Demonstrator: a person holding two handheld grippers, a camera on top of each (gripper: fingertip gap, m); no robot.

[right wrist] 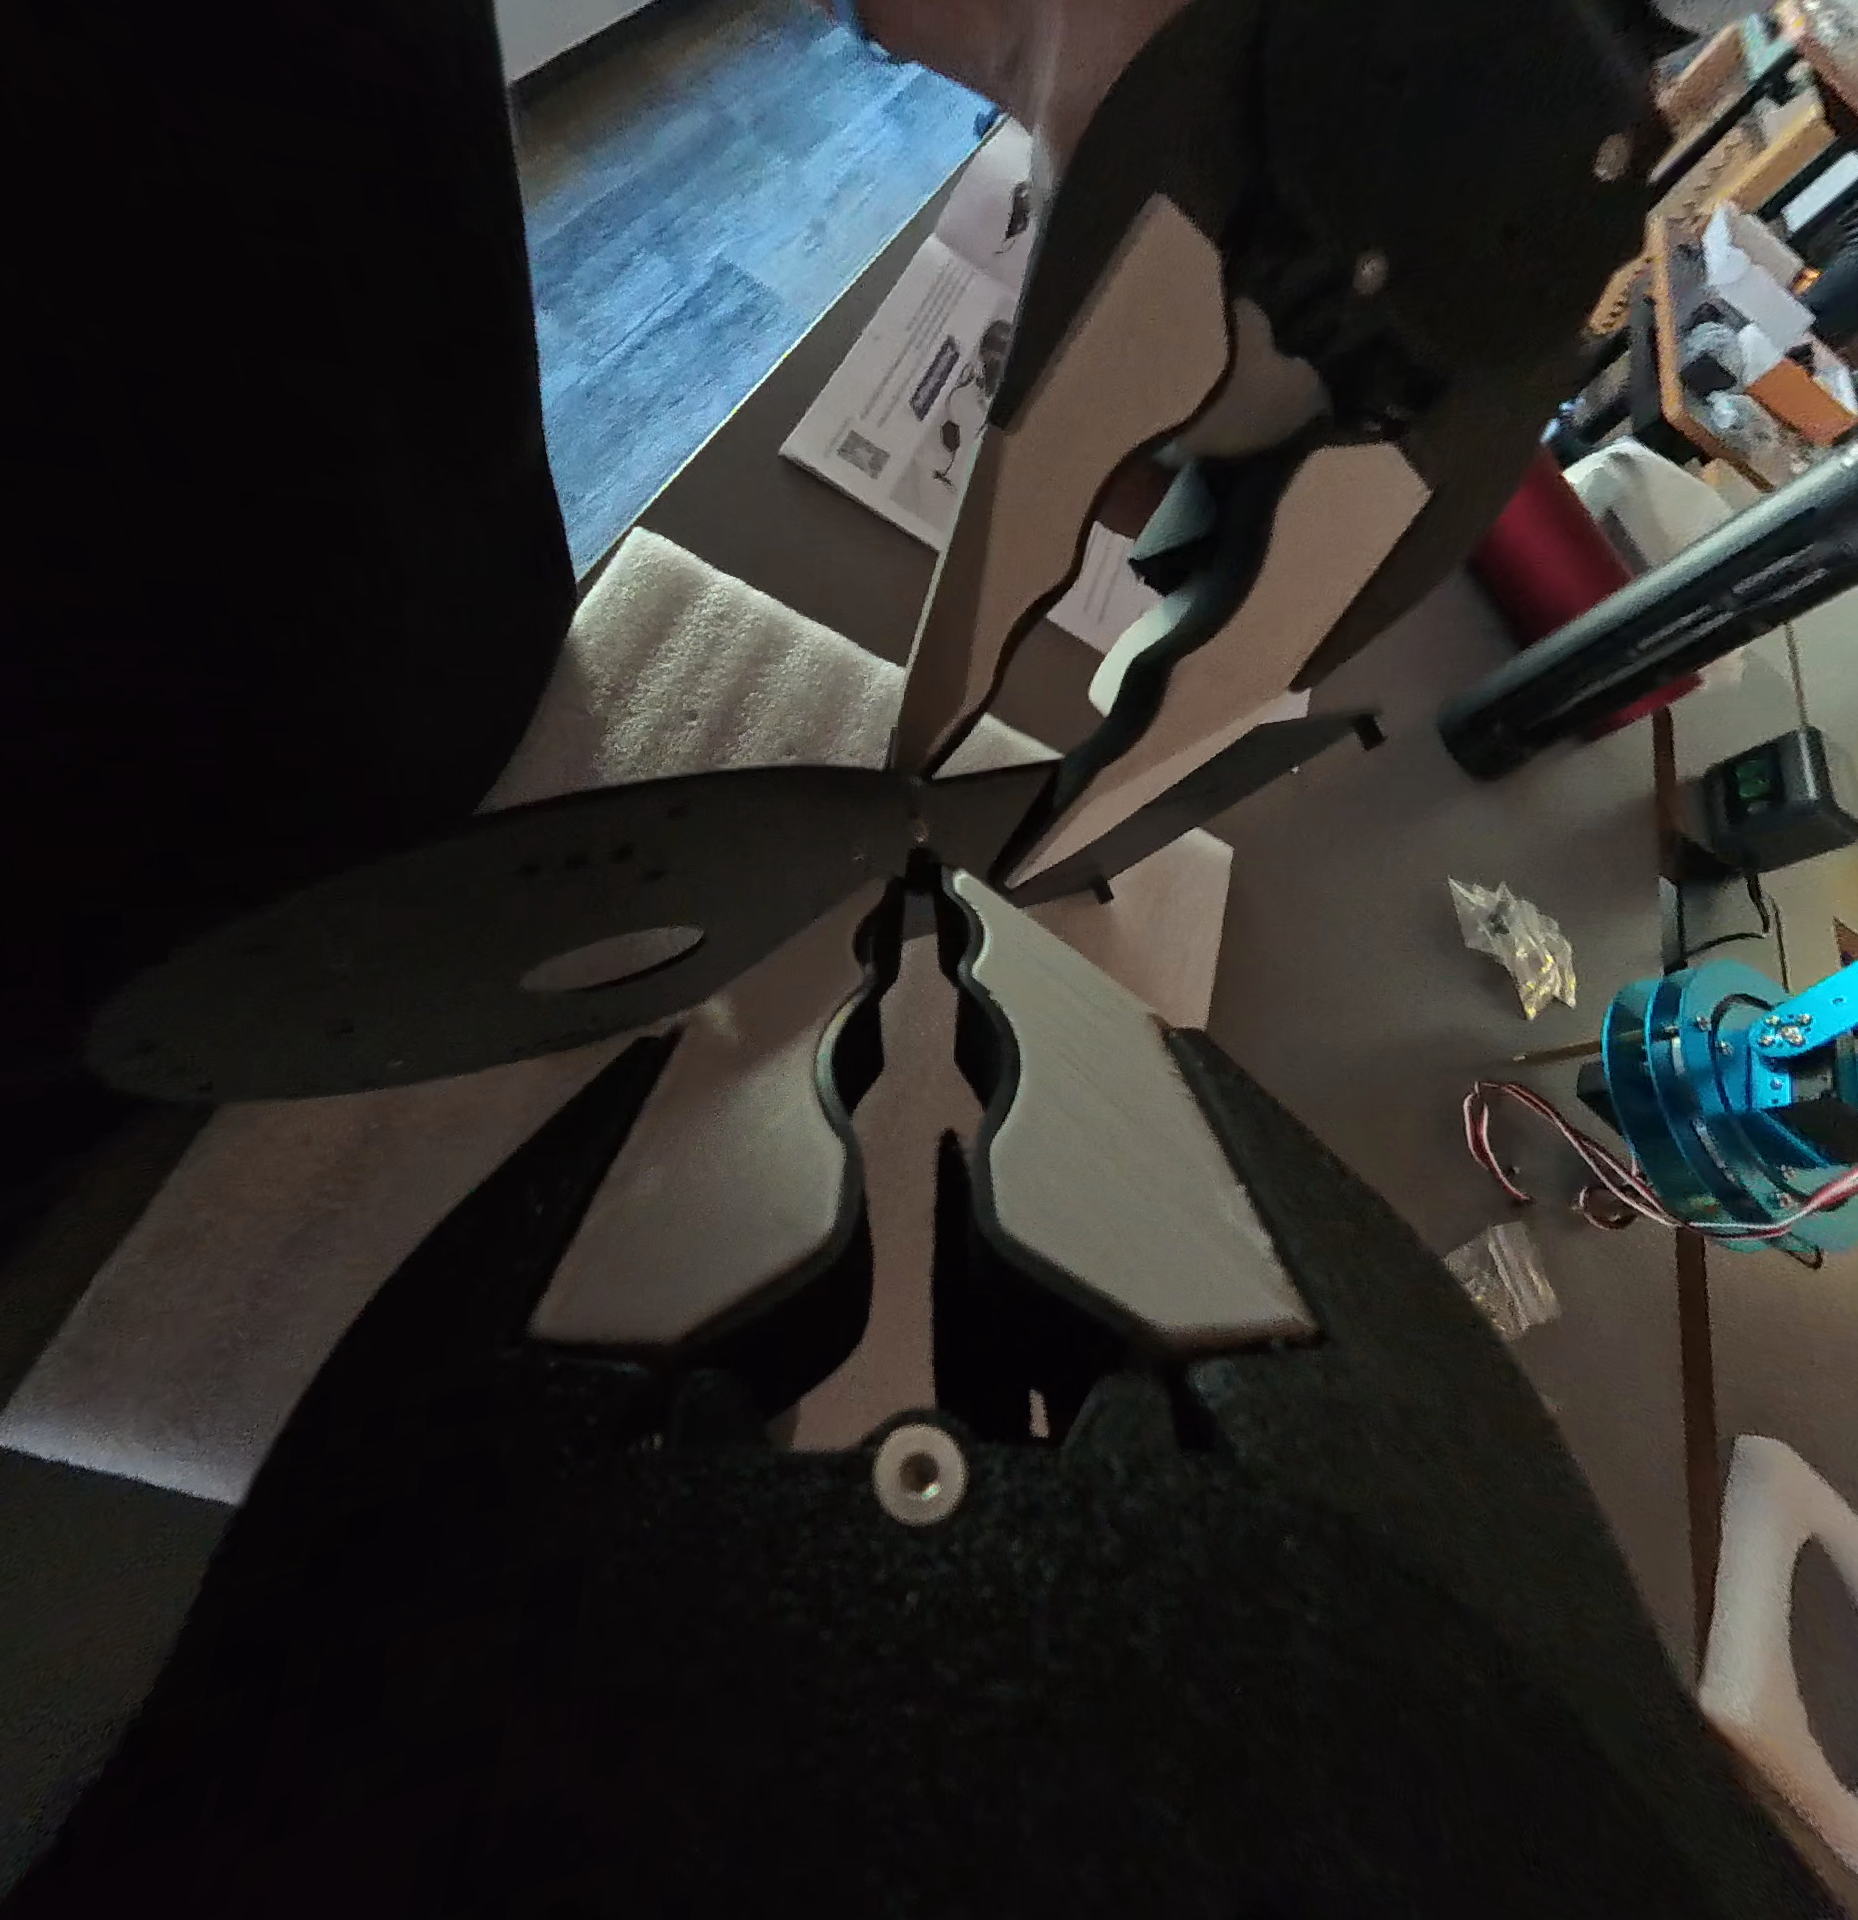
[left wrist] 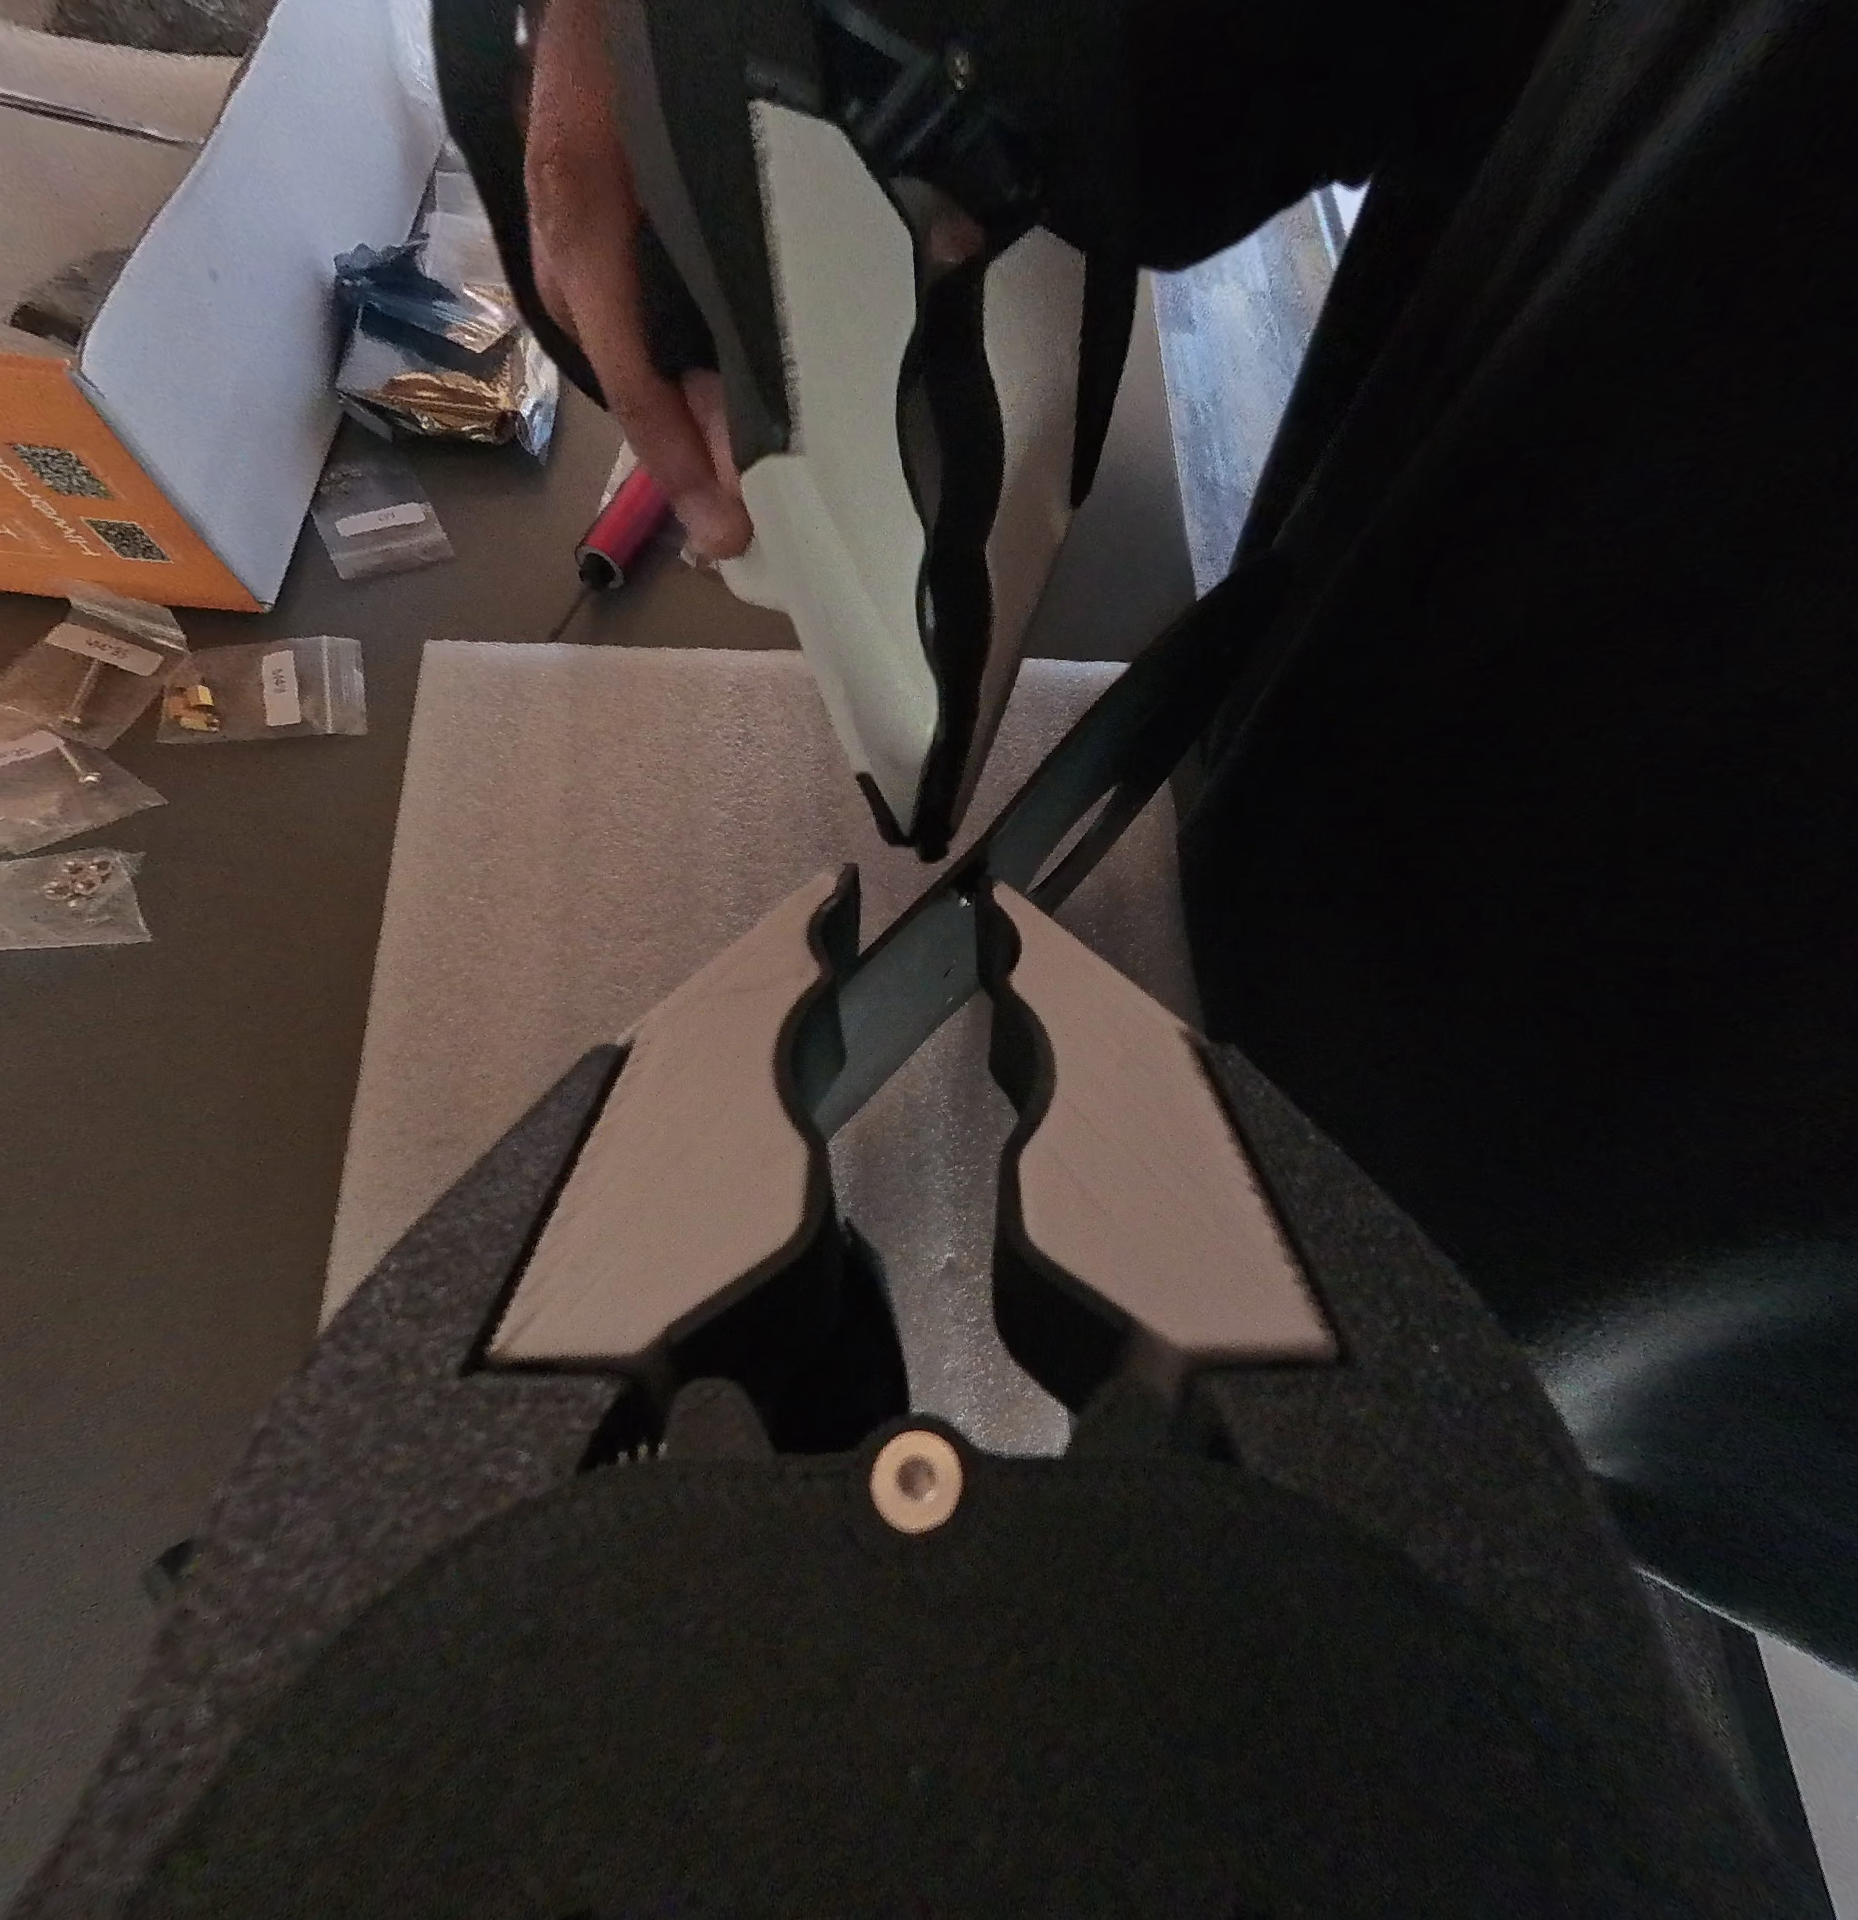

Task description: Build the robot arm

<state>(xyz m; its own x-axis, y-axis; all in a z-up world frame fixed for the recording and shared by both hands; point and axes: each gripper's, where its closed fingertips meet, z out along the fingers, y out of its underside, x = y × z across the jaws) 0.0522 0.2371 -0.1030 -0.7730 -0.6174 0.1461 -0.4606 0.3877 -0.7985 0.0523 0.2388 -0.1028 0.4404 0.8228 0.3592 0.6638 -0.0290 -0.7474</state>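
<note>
I am holding one flat black plate [right wrist: 405, 935], an elongated panel with one oval cut-out and rows of small holes, between both grippers above the white foam sheet [left wrist: 592, 831]. The left gripper [left wrist: 920, 904] is gripping one end of the plate edge-on; the panel is passing diagonally between its fingers, which are closed against it near the tips. The right gripper [right wrist: 920, 883] is pinching the plate at its narrow end, tips nearly together. I judge the two-point grip is keeping the thin panel from twisting, and the foam underneath is cushioning the work area.

On the brown table [left wrist: 229, 1039], I am counting about five small clear bags of hardware [left wrist: 265, 691], one orange and white box [left wrist: 166, 395], one red cylinder [left wrist: 624, 520], and one foil packet [left wrist: 447, 384]. The right wrist view is showing one blue metal assembly [right wrist: 1714, 1091] with red and white wires, two printed sheets [right wrist: 904, 384], and more small bags.
</note>
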